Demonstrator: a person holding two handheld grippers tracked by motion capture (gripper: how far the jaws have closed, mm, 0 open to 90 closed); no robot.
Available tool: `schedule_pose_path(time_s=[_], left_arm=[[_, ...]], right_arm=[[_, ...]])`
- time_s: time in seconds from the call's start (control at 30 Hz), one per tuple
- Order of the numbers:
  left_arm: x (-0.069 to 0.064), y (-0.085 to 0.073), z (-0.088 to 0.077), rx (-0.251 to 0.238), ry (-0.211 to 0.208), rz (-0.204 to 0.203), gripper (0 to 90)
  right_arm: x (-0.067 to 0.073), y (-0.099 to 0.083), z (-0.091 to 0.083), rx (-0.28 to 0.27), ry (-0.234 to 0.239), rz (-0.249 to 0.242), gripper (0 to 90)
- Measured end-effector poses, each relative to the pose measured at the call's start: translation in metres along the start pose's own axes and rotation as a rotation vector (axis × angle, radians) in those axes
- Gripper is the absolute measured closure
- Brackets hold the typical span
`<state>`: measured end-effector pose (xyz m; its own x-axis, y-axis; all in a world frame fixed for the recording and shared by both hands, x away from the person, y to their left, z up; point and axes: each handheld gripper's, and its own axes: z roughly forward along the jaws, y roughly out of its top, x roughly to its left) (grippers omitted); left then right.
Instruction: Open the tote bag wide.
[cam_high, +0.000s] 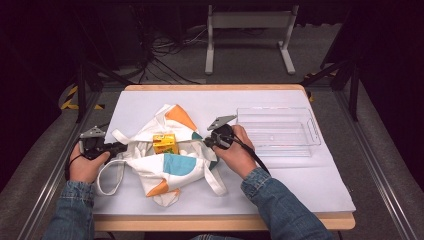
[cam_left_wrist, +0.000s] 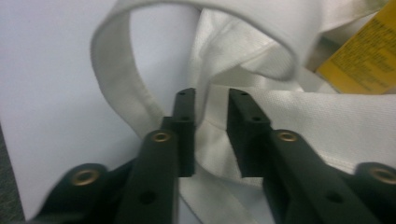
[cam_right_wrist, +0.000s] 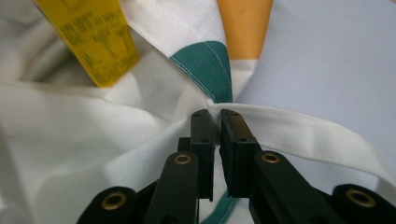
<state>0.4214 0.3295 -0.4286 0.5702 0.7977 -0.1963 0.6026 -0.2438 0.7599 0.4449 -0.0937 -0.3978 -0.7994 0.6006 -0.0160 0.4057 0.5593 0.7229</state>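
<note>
High view: tote bag (cam_high: 170, 160) lies mid-table w/ yellow carton (cam_high: 165, 143) in its mouth. Right gripper (cam_right_wrist: 217, 114) pinches the rim; left gripper (cam_left_wrist: 211, 100) jaws spread around the hem, no grip. Next, prob.: left re-clamps hem to hold mouth open.

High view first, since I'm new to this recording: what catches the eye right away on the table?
A crumpled white tote bag with orange and teal patches lies mid-table, and a yellow carton sits in its open mouth. The left gripper and the right gripper meet the bag's rim from either side, the right one pinching the cloth and the left one's jaws apart around it. A clear plastic tray waits to the right.
</note>
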Motion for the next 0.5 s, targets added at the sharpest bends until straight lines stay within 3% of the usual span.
schedule_pose_path(time_s=[0.07,0.17,0.3,0.5], left_arm=[[0.0,0.0,-0.008,-0.042,-0.022,-0.013,59.1],[-0.001,0.001,-0.015,-0.068,-0.03,-0.015,52.6],[-0.006,0.003,-0.029,-0.103,-0.019,-0.006,34.5],[-0.015,0.005,-0.049,-0.163,-0.008,0.002,26.9]], right_arm=[[-0.005,0.0,-0.006,-0.052,0.055,0.042,78.7],[-0.006,0.002,-0.012,-0.093,0.088,0.062,73.9],[0.001,0.012,-0.021,-0.141,0.12,0.026,60.7],[0.007,0.025,-0.027,-0.167,0.15,-0.018,55.2]])
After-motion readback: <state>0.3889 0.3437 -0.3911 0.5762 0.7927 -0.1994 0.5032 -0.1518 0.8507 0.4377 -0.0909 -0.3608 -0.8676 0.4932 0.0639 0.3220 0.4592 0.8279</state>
